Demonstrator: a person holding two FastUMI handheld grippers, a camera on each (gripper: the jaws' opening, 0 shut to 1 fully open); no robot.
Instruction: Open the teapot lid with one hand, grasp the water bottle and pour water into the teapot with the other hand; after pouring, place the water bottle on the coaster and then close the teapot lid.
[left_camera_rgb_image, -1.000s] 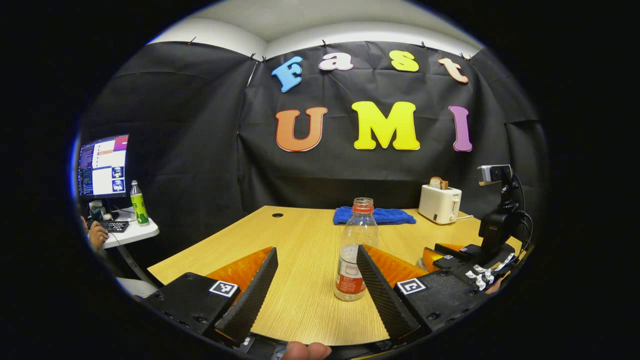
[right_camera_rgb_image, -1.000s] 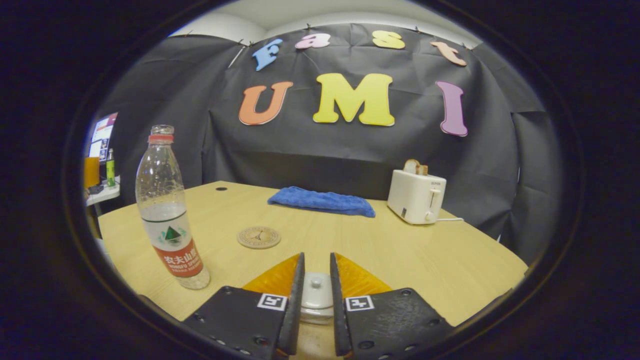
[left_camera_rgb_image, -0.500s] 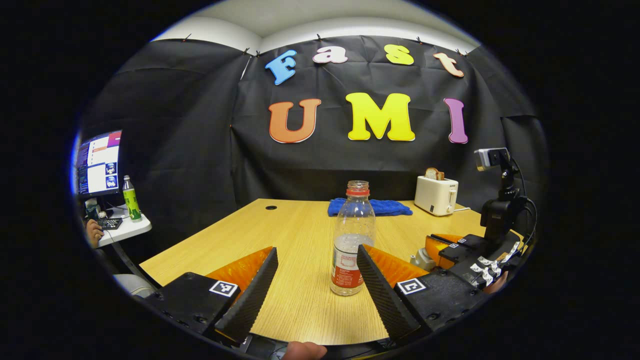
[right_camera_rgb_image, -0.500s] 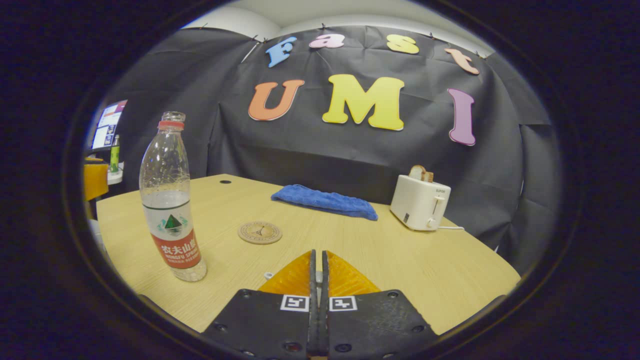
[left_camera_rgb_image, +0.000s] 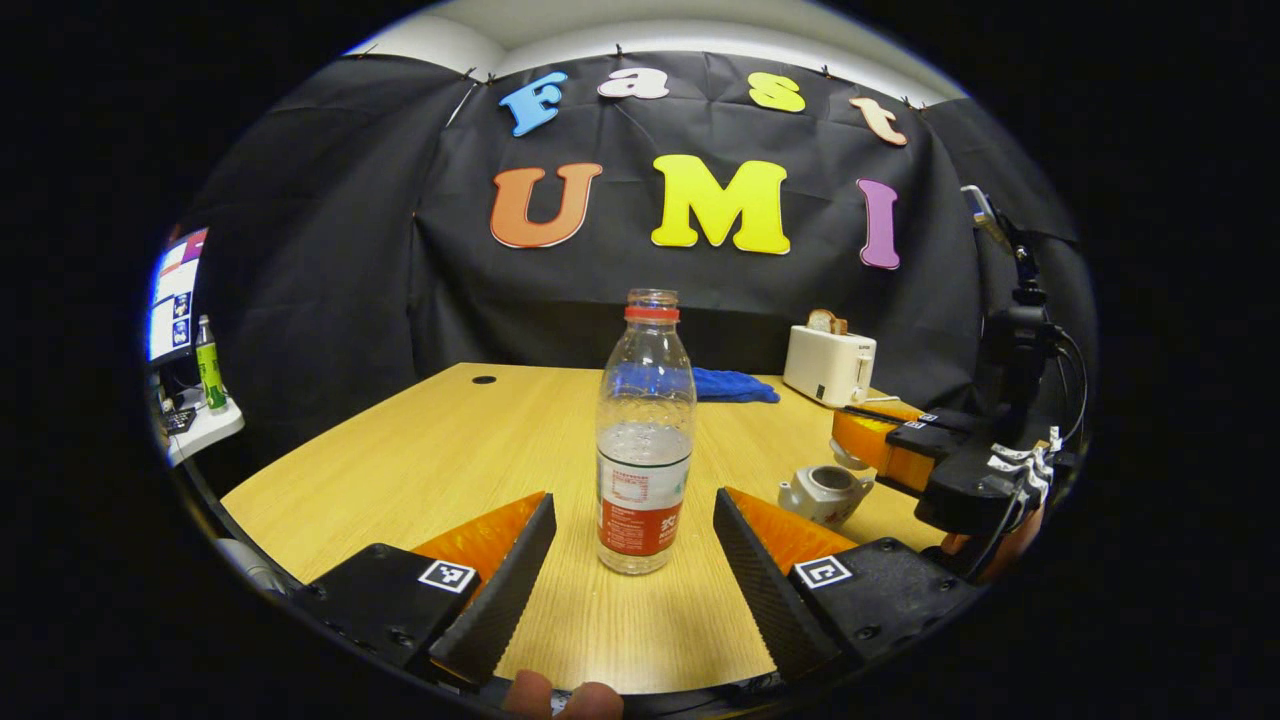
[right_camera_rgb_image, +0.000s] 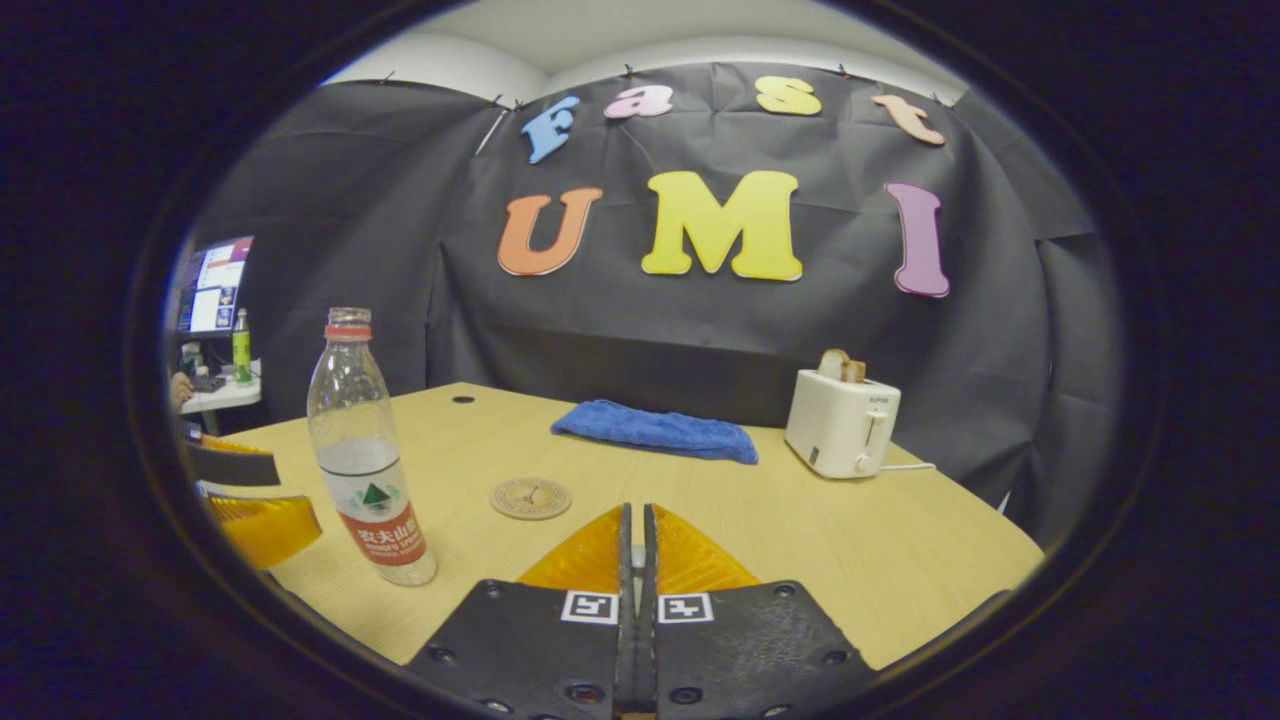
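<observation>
A clear water bottle (left_camera_rgb_image: 641, 440) with a red label and no cap stands on the wooden table (left_camera_rgb_image: 470, 450). It is just beyond the tips of my left gripper (left_camera_rgb_image: 633, 500), which is open around nothing. To the bottle's right sits the white teapot (left_camera_rgb_image: 825, 492) with its top uncovered. My right gripper (left_camera_rgb_image: 862, 440) hovers just above it. In the right gripper view that gripper (right_camera_rgb_image: 634, 512) is shut on the teapot lid (right_camera_rgb_image: 634, 553), a thin white sliver between the fingers. The round coaster (right_camera_rgb_image: 530, 497) lies beyond the bottle (right_camera_rgb_image: 366, 450).
A blue cloth (right_camera_rgb_image: 655, 432) lies at the back of the table, and a white toaster (right_camera_rgb_image: 842, 425) with bread stands at the back right. A side desk with a monitor (left_camera_rgb_image: 170, 305) and a green bottle (left_camera_rgb_image: 208, 365) is at the far left.
My right gripper shut on the lid's knob and lifted the lid off the teapot. My left gripper moved closer to the bottle, still open.
</observation>
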